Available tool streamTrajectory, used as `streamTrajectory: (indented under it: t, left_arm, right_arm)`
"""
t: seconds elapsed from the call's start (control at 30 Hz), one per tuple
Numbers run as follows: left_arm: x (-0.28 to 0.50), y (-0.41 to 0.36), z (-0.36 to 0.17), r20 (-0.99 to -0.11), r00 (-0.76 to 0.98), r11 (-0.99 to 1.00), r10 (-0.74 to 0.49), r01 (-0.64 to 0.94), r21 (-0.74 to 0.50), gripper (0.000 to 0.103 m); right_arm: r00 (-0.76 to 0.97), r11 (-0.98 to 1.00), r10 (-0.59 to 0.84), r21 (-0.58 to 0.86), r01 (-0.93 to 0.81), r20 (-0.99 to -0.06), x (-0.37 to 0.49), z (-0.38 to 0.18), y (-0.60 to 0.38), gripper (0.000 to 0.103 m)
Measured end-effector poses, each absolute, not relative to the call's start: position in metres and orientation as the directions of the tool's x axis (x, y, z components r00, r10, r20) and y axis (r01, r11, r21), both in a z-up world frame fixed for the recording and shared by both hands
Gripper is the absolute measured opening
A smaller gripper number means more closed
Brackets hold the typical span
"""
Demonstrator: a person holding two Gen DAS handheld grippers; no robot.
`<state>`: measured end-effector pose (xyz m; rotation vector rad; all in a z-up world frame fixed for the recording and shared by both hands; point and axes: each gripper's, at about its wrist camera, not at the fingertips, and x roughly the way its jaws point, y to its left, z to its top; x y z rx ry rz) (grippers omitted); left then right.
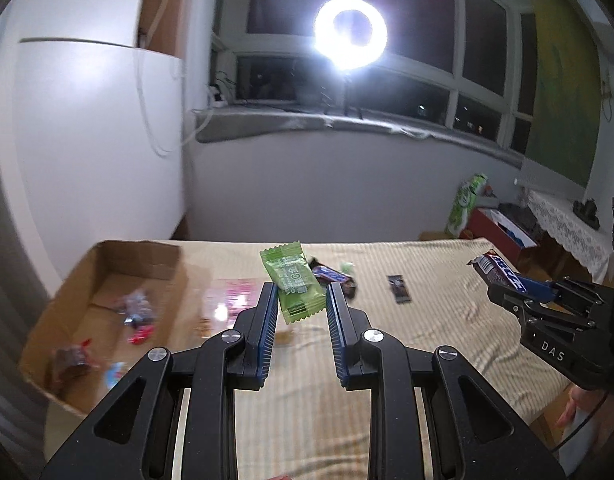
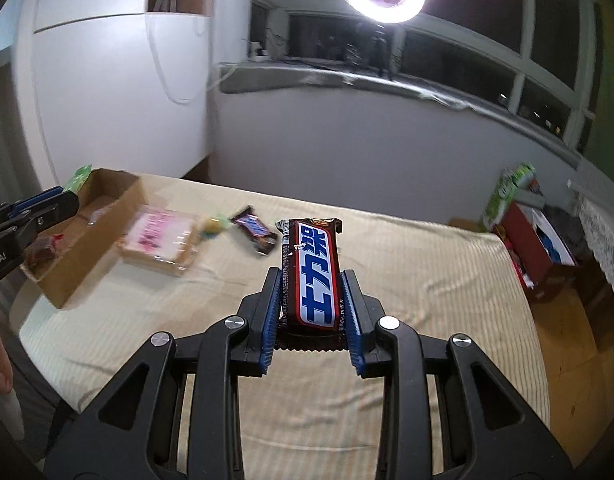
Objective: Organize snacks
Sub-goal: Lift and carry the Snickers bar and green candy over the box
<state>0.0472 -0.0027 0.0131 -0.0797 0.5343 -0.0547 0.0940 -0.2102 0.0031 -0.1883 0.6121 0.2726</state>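
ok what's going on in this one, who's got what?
A person is sorting snacks on a bed with a gripper in each hand. The left gripper is shut on a green snack packet, held above the bed near the cardboard box, which already holds a few wrapped snacks. The right gripper is shut on a brown chocolate bar, raised over the striped bedspread. Another small bar and a pink-labelled pack lie outside the box.

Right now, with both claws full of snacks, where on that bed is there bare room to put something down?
The striped sheet is bare to the right of the brown chocolate bar, out to the bed's right edge, and along the near edge. It is crowded on the left: the cardboard box, the pink packet and a small dark bar lie close together.
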Motion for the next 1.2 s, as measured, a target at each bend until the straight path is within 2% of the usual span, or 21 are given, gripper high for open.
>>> streamTrajectory:
  t: [0.6,1.2]
  left_arm:
    - [-0.005,0.137,0.012,-0.472,0.872,0.969,0.13,-0.212,-0.125,0.023]
    - [-0.012,0.181,0.002,-0.494,0.841,0.944,0.222,-0.311,-0.106,0.023]
  right_arm:
    - [0.719,0.821,0.389,-0.137,-0.554,-0.576,0.08,0.012,-0.026,0.03]
    - [0.642,0.726,0.506,-0.117,-0.678,-0.576,0.077,0.001,0.055,0.03]
